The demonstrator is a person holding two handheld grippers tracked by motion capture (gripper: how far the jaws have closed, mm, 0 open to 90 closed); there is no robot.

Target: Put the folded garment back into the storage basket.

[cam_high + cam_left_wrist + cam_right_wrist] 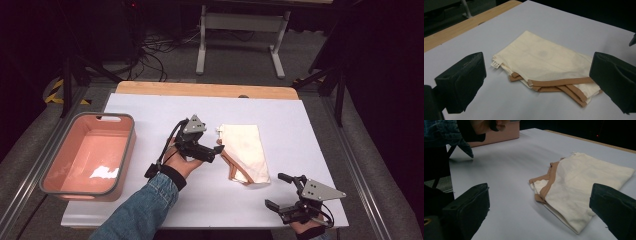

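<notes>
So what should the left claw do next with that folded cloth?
Probably ease forward and close on the tan-trimmed edge of the folded cloth: the left claw is open right beside that edge, holding nothing, while the right claw sits open, farther off.

table (150, 200): white top | folded cream cloth (245, 145) | pink bin (90, 155)

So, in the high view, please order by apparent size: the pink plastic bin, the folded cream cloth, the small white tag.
1. Pink plastic bin
2. Folded cream cloth
3. Small white tag
</notes>
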